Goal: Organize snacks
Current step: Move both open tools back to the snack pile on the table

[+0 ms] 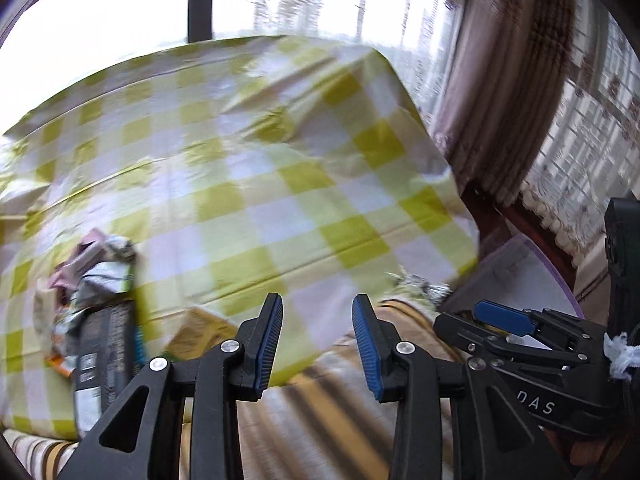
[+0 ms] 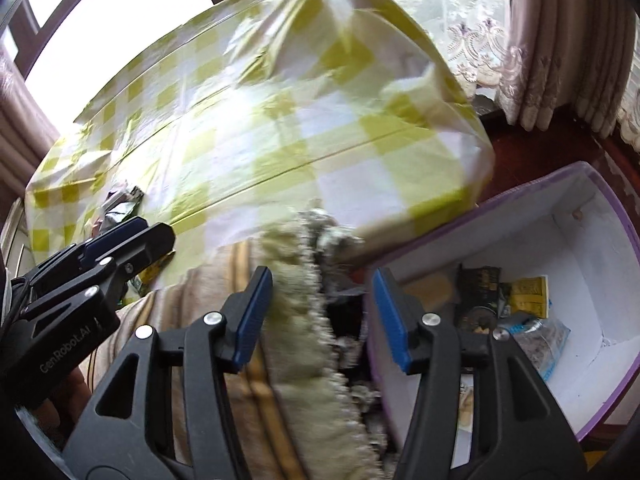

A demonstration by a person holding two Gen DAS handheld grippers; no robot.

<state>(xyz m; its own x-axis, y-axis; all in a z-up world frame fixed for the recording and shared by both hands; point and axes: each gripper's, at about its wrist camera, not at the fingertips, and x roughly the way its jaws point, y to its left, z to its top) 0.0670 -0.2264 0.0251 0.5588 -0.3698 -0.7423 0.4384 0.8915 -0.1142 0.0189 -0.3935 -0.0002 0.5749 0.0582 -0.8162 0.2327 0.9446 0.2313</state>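
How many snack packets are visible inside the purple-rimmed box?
3, possibly more hidden behind the right tongs: a black packet, a yellow one beside it, and a clear bluish bag nearer the camera.

The right gripper was open and empty, above a fringed striped cloth. Right of it stood a purple-edged box with snack packets inside. The left gripper appeared at the left, over the yellow checked tablecloth.
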